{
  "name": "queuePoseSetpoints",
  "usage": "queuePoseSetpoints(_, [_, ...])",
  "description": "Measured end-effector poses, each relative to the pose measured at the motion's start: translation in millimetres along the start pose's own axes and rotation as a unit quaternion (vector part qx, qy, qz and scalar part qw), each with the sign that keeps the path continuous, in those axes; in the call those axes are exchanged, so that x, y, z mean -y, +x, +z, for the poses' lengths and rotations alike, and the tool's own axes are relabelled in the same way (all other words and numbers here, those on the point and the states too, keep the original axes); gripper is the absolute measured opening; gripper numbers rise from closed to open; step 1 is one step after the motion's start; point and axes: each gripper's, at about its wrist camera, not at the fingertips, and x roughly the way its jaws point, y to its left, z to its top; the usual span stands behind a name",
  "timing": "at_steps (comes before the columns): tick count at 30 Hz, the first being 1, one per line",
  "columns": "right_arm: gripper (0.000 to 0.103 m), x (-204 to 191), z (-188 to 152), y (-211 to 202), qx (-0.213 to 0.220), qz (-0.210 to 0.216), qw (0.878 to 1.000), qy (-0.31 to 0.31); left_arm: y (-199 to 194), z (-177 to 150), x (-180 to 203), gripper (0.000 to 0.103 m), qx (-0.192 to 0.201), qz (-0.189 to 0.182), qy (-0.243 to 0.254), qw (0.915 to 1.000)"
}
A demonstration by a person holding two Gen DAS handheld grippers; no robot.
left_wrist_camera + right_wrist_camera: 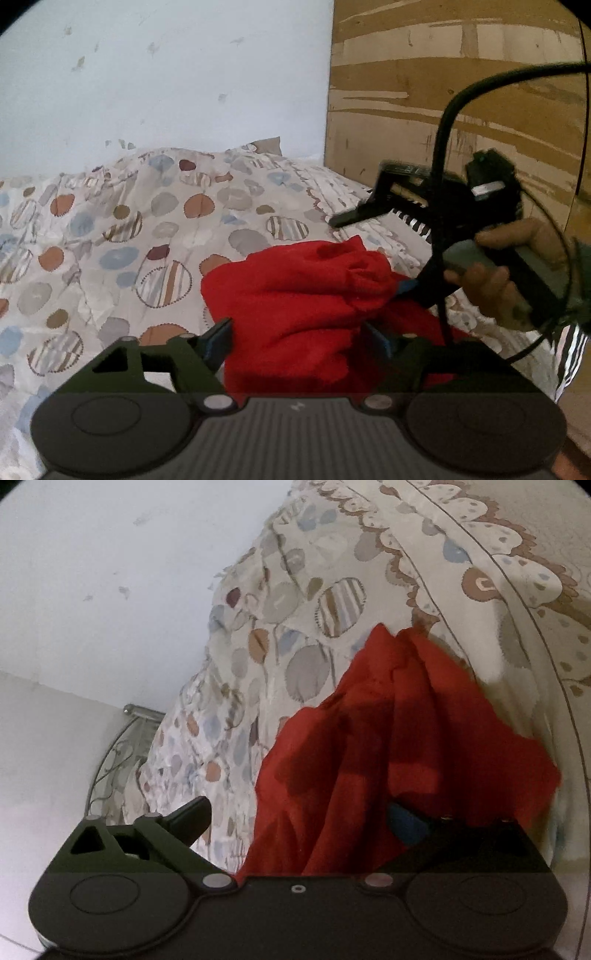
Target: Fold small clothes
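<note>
A small red garment point(306, 291) lies bunched on the patterned bedsheet point(122, 229). My left gripper point(301, 343) has its jaws wide apart with the cloth between the fingers, not pinched. In the left wrist view the right gripper point(373, 254) is held in a hand at the right, open, its lower finger at the garment's right edge. In the right wrist view the red garment point(388, 731) drapes between my right gripper's point(303, 816) spread fingers and covers most of the right one.
A pale wall point(166, 74) stands behind the bed. A wooden headboard or cabinet panel point(443, 92) rises at the right. A black cable point(443, 122) arcs from the right gripper. A metal bed frame scroll point(122, 738) shows at the left in the right wrist view.
</note>
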Motion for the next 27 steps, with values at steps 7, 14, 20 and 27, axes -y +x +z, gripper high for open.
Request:
queuePoseSetpoints(7, [0.025, 7, -4, -6, 0.024, -0.043, 0.998, -0.05, -7, 2, 21, 0.075, 0.003, -0.026, 0.013, 0.9996])
queuePoseSetpoints(14, [0.021, -18, -15, -61, 0.111, -0.039, 0.972, -0.202, -10, -3, 64, 0.077, 0.02, -0.065, 0.069, 0.9953])
queuePoseSetpoints(20, [0.02, 12, -18, -62, 0.12, -0.103, 0.956, -0.246, 3, -23, 111, 0.083, 0.004, -0.079, 0.165, 0.9832])
queuePoseSetpoints(27, [0.021, 61, -20, -57, 0.127, -0.08, 0.97, -0.192, 1, -51, 144, 0.092, 0.01, -0.085, 0.248, 0.9649])
